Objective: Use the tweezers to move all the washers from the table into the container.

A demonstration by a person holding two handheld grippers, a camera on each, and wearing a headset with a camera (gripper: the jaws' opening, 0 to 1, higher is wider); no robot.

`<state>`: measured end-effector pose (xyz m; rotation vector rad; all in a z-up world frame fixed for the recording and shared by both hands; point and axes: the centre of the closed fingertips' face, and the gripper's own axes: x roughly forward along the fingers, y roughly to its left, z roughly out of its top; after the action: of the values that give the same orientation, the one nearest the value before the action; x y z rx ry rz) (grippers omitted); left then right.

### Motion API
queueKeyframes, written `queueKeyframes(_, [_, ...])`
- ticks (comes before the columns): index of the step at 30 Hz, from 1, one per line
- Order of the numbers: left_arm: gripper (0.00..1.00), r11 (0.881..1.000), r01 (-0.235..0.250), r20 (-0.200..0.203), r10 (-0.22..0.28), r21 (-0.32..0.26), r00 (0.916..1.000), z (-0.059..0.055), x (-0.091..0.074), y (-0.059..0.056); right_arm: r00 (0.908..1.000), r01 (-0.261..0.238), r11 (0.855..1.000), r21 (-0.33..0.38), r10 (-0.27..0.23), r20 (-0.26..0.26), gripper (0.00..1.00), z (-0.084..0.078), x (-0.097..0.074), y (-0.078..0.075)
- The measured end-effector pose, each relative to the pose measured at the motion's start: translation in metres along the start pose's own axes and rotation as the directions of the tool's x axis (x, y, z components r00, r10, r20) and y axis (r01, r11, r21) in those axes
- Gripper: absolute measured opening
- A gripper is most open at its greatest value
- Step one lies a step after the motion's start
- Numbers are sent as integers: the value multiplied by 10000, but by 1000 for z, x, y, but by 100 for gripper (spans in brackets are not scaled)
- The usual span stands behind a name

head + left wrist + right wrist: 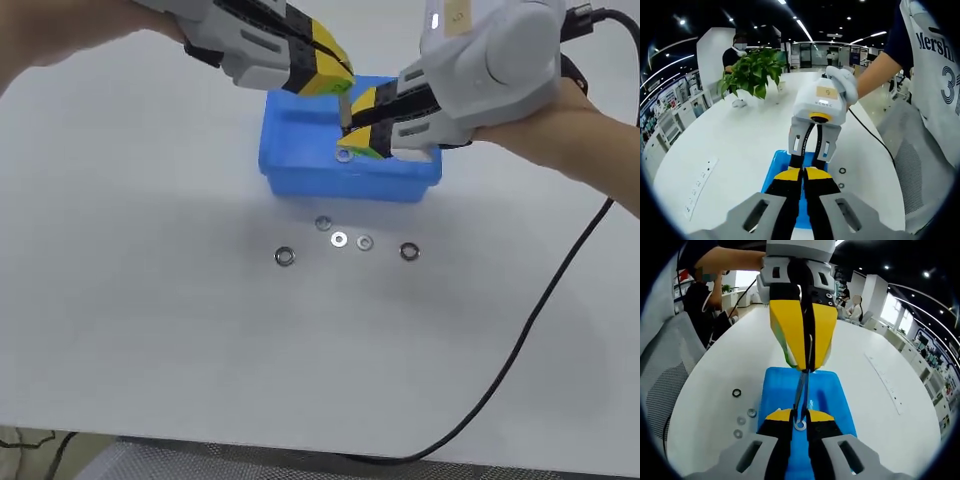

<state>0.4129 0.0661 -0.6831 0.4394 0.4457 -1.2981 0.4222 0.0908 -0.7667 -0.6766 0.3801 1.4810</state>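
Carry step, right at the drop. My left gripper (335, 80) is clamped on the top of the tweezers (803, 387). My right gripper (800, 416) has its jaws drawn narrow around the prongs lower down, squeezing them shut as I read it. One washer (800, 426) sits pinched at the tips, above the open blue container (300, 150), near its front wall. It's not down inside yet.

Next move, I reckon: ease the right jaws a touch so the prongs spring apart and the washer falls in. The tips want to be inside the rim first, or it may bounce out. Then on to the table (150, 330), where five washers (339, 239) lie in a loose row just in front of the container, three bunched in the middle and one out to each side. They're flat and thin, so the tips will need to come in low at an edge.

The surface is plain white and smooth, with a black cable (540, 320) trailing across the right side. From the gripper views the room is a big open office with ceiling strip lights. A leafy plant (752, 72) stands at the far end of the table, and a person (735, 50) stands behind it.
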Motion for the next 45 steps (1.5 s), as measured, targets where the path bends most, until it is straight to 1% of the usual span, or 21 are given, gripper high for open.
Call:
queueKeyframes(2, [5,10000,-22,10,22,57,10000,3,-3,-3,10000,31,9999,-113,-30,46,11,5,-3,3])
queueKeyframes(7, [5,9999,-120,198,120,-29,9997,11,-16,-11,9999,59,9990,-436,-53,134,11,17,-10,10])
queueKeyframes(12, [5,9993,-221,226,214,301,9995,21,-29,-25,9993,126,9979,-640,-103,358,11,32,-18,19])
queueKeyframes(14, [5,9991,-253,266,244,346,9993,24,-36,-31,9989,118,9968,-794,-82,464,11,41,-22,26])
queueKeyframes(16, [5,9990,-272,268,263,359,9993,26,-40,-37,9986,105,9963,-848,-60,529,11,46,-24,32])
queueKeyframes(20, [5,9981,-260,120,254,557,9996,27,-47,-53,9981,39,9950,-997,23,617,11,55,-27,49])
queueKeyframes(21, [5,9981,-253,93,248,563,9996,27,-49,-59,9980,-18,9948,-1015,83,633,11,57,-27,55])
queueKeyframes(23, [5,9981,-251,81,247,563,9997,25,-50,-65,9979,-85,9946,-1034,150,627,11,59,-27,65])
queueKeyframes(26, [5,9990,-290,147,285,336,9995,21,-53,-77,9983,-189,9922,-1230,255,526,11,61,-27,80])
queueKeyframes(29, [5,9992,-306,154,302,240,9994,17,-55,-89,9979,-320,9925,-1181,384,522,11,62,-25,93])
queueKeyframes(30, [5,9993,-286,104,284,232,9995,14,-55,-93,9975,-394,9927,-1137,458,539,11,62,-24,99])
queueKeyframes(31, [5,9993,-276,61,275,240,9996,10,-55,-94,9972,-445,9926,-1131,510,552,11,62,-23,103])
queueKeyframes(32, [5,9994,-253,33,253,236,9997,8,-56,-98,9967,-516,9926,-1100,581,571,11,62,-22,106])
queueKeyframes(33, [5,9995,-235,26,234,225,9997,7,-57,-103,9956,-627,9928,-1025,694,635,11,63,-21,112])
queueKeyframes(35, [5,9994,-227,9,227,249,9997,3,-59,-112,9945,-741,9918,-1041,813,667,11,62,-19,118])
queueKeyframes(36, [5,9995,-224,13,223,231,9997,1,-59,-115,9939,-807,9912,-1045,879,661,11,61,-17,119])
queueKeyframes(37, [5,9996,-218,36,217,172,9998,-1,-60,-118,9931,-903,9907,-1018,972,652,11,61,-15,123])
queueKeyframes(40, [5,9998,-220,20,220,25,9998,-5,-60,-123,9922,-1025,9898,-993,1088,601,11,59,-11,130])
queueKeyframes(42, [5,9997,-220,-25,220,-113,9998,-8,-60,-125,9916,-1087,9897,-932,1146,607,11,59,-8,133])
queueKeyframes(44, [5,9998,-178,-115,177,-92,9998,-9,-60,-129,9895,-1237,9885,-868,1295,642,11,58,-5,139])
queueKeyframes(45, [5,9998,-150,-158,148,-114,9998,-13,-59,-132,9888,-1299,9876,-885,1357,629,11,57,-3,142])
